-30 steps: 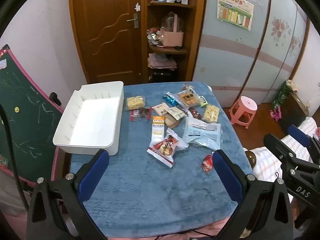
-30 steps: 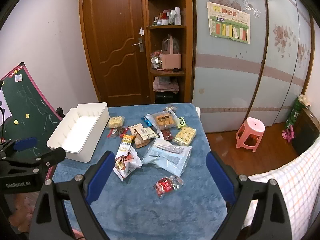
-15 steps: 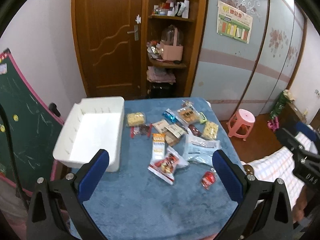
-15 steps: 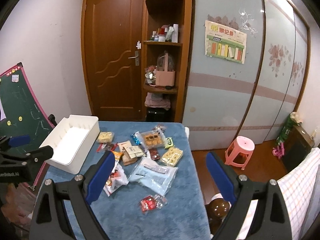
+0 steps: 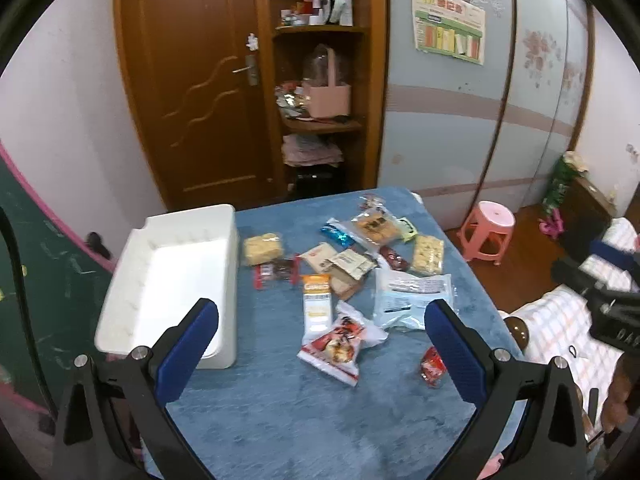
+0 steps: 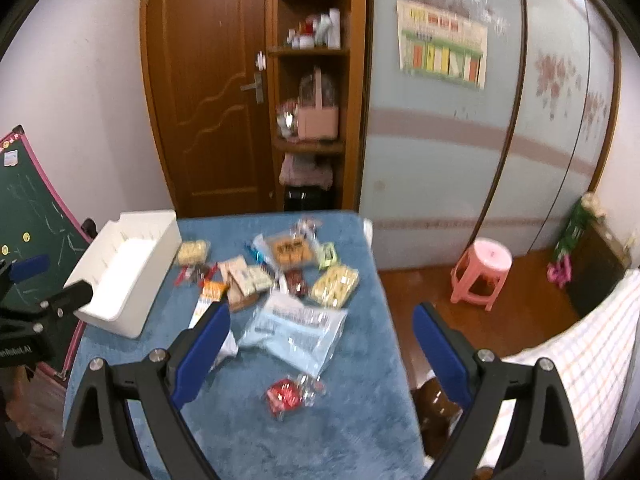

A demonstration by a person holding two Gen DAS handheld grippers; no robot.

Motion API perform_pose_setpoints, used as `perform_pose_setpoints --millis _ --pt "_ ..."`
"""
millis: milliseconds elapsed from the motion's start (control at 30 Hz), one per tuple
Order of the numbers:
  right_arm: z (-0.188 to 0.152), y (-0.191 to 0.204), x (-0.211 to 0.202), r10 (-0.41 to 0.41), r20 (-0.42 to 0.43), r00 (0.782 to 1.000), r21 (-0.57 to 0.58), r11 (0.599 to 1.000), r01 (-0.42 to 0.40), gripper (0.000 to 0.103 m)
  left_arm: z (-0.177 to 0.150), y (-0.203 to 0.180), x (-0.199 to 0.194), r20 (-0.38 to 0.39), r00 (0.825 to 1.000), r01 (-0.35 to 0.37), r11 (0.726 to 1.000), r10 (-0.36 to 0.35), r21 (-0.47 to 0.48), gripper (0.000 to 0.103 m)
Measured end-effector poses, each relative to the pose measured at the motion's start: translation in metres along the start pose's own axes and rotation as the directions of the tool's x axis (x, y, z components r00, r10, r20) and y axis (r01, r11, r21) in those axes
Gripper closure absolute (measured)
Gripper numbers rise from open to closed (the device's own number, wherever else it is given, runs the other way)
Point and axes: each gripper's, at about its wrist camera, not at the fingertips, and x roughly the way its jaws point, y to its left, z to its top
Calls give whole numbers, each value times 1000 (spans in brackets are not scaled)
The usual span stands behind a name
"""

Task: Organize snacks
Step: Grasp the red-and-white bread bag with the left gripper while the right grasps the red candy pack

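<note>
Since half a second before, swung lower and nearer over the blue plush-covered table point(image 6: 280, 440) on the right, so the snacks sat larger in that view; drifted only slightly on the left.

Seen only from the left wrist: the red-and-white crinkled snack bag point(image 5: 338, 346) whole, just past the orange-topped white bar wrapper point(image 5: 316, 304); in the right view, largely hidden behind that gripper's near finger. Seen only from the right wrist: the small red candy packet point(image 6: 285, 394) unobstructed, lying alone near the table's front, well apart from the pile; in the left view, partly covered by a blue pad. Shown in both: the empty white plastic rectangular bin point(image 5: 168, 276) at the table's left edge, the pale blue flat pouch point(image 6: 296, 330) and yellow biscuit packs scattered beside it, none inside the bin.

Left gripper point(image 5: 320, 356) held level above the near table edge, jaws spread wide, nothing between them; right gripper point(image 6: 320, 354) likewise hovering, jaws wide and empty, its picture blurred.
</note>
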Motion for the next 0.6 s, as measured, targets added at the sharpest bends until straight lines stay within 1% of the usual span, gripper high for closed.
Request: perform_pose_setpoints --millis 67,100,167,200,267,300,400,467,600 --pt "-10 -1 16 11 -47 999 20 1000 -10 9 -5 1 12 13 1000 -1 1000 1 5 0" --pt "-16 -2 25 17 -71 997 29 999 -15 9 -9 1 21 11 1000 11 1000 -11 19 0" --pt "-26 -3 38 22 -107 994 42 999 -17 10 -15 -2 40 -23 999 33 998 -32 59 0" --pt "-34 -4 47 31 -132 991 53 998 -25 9 -19 -3 53 -59 998 39 996 -34 81 0" --pt "-46 -5 62 46 -170 984 64 997 -35 10 -26 -5 71 -97 994 56 993 -46 103 0" --pt "-54 -5 72 51 -195 979 70 997 -38 10 -30 -7 82 -119 991 76 990 -62 121 0" --pt "-70 -4 95 70 -248 966 85 995 -50 10 -38 -15 106 -155 985 103 980 -77 172 0" --pt "-82 -5 114 93 -289 953 105 992 -65 10 -43 -21 121 -185 978 135 968 -96 210 0" --pt "-103 -5 145 116 -361 926 127 989 -74 10 -53 -35 154 -242 967 153 947 -85 282 0"
